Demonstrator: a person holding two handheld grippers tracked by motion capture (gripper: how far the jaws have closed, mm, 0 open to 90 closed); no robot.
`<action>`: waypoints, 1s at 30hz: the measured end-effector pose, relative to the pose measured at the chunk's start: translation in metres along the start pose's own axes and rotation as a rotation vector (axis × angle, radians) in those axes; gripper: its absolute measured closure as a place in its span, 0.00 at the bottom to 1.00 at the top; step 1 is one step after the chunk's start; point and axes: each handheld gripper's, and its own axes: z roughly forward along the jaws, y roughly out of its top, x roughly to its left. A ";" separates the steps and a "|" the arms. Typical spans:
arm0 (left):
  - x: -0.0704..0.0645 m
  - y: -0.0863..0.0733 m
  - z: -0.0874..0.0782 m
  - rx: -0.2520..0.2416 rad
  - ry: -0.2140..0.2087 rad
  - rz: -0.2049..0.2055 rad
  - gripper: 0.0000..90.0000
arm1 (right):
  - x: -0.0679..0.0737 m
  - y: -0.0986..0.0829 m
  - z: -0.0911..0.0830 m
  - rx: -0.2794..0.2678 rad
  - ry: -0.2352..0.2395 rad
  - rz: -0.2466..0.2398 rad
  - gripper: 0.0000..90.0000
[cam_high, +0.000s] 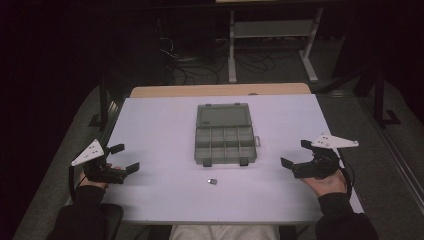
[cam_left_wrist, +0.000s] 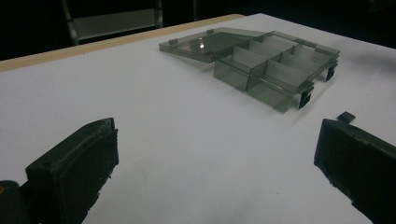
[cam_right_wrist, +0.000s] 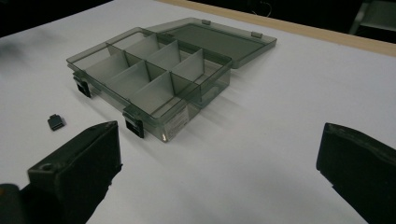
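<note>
Dim room, dark surround — white table (cam_high: 165, 130) evenly lit, soft faint shadows, slight grain

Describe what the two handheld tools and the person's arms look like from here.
Both tools are black. The left tool and right tool each have two blocky, flat-faced jaws and carry a pale three-cornered plate with small dark dots on top. A black cable loops by the right wrist. The person wears dark long sleeves with fitted cuffs.
</note>
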 end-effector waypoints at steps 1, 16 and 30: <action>0.000 0.000 0.000 0.000 0.000 0.000 0.00 | 0.000 0.000 0.000 -0.002 0.001 0.001 0.00; -0.001 0.000 0.000 -0.002 -0.008 0.002 0.00 | 0.004 0.002 -0.004 -0.029 0.025 0.002 0.00; -0.002 0.001 0.001 0.004 -0.012 0.015 0.00 | 0.005 0.008 -0.004 0.007 0.046 0.006 0.00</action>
